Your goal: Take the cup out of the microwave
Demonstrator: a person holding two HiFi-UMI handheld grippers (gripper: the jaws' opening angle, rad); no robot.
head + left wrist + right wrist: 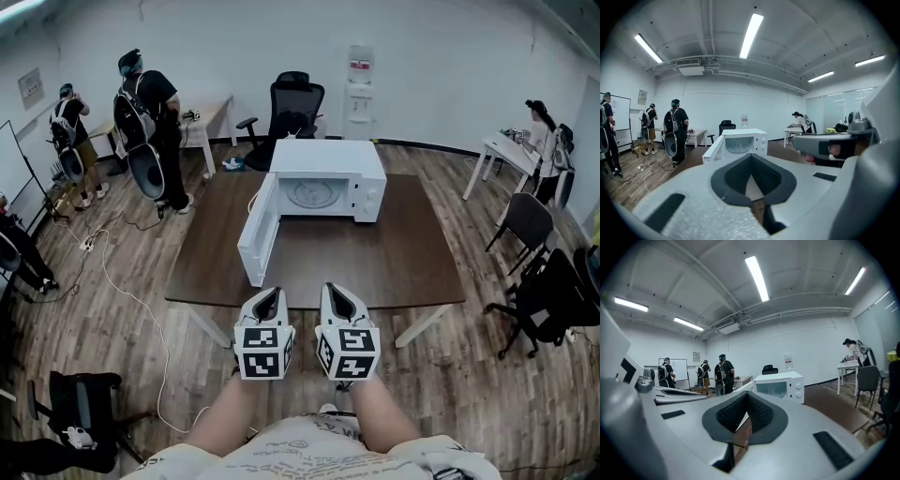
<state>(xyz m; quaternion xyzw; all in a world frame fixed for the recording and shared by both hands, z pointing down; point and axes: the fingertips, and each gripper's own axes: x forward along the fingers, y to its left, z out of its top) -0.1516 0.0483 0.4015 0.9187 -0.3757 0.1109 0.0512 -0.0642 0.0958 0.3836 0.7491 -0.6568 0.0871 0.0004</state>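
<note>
the left gripper (267, 294) and right gripper (336, 291) are both clenched and empty; one should spread its jaws, then reach level into the open microwave (328, 161).

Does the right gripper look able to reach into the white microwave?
Likely yes: the white microwave has its door swung open, and the brown table between it and the right gripper looks bare.

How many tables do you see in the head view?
3: the brown table under the microwave, a white desk back left, a white table far right. Others may be hidden.
</note>
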